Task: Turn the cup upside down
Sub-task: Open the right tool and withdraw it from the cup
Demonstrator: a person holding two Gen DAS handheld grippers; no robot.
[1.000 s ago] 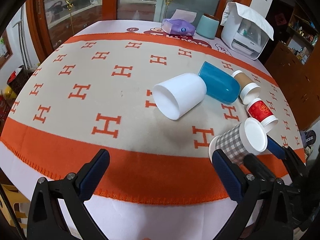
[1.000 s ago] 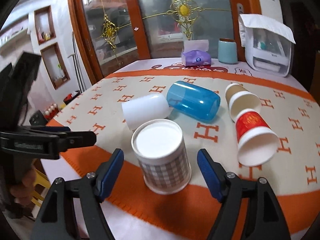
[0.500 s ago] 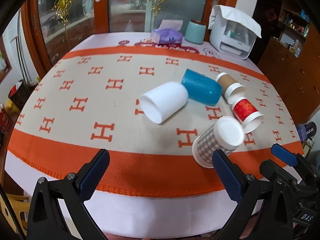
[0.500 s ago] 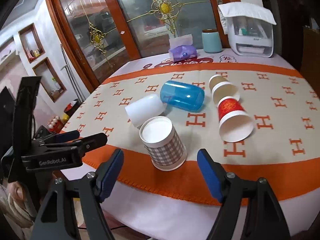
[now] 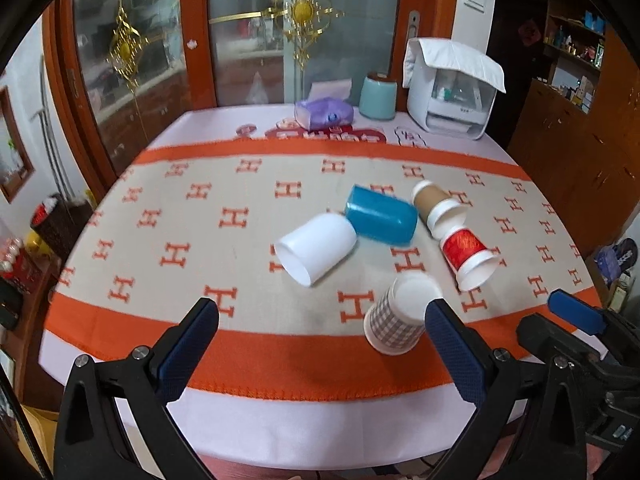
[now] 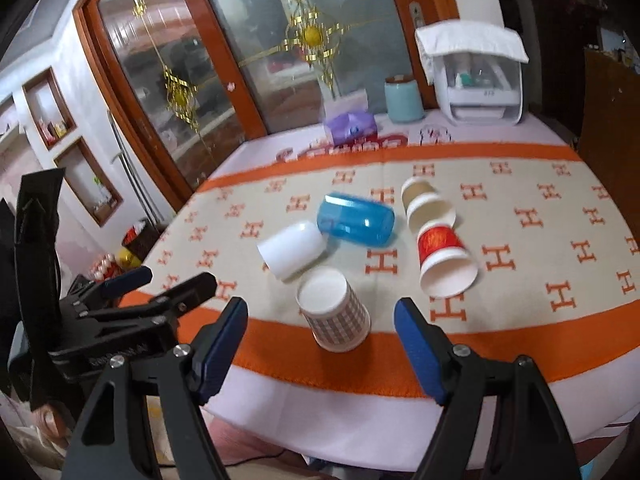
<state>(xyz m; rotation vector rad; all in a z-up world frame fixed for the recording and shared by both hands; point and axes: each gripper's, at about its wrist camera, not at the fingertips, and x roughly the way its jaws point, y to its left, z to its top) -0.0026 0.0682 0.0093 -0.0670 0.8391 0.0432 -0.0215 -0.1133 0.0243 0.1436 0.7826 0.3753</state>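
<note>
A grey checked paper cup (image 5: 396, 316) (image 6: 336, 316) stands upside down on the orange border of the cloth, near the table's front edge. Behind it lie on their sides a white cup (image 5: 316, 248) (image 6: 292, 249), a blue cup (image 5: 380, 220) (image 6: 356, 220), a brown paper cup (image 5: 436, 206) (image 6: 426, 204) and a red paper cup (image 5: 468, 256) (image 6: 444, 260). My left gripper (image 5: 320, 344) is open and empty, held off the table's front. My right gripper (image 6: 320, 344) is open and empty, a short way in front of the checked cup. The left gripper also shows in the right wrist view (image 6: 160, 280).
At the table's far edge stand a purple tissue pack (image 5: 324, 114), a teal canister (image 5: 378, 96) and a white appliance (image 5: 452, 92). Glass doors with wooden frames rise behind. A wooden cabinet (image 5: 580, 140) stands to the right. The table's front edge (image 5: 312, 424) is white.
Both grippers have pulled back from the table, so the cups look smaller and farther. The checked cup stays standing upside down where the right gripper left it.
</note>
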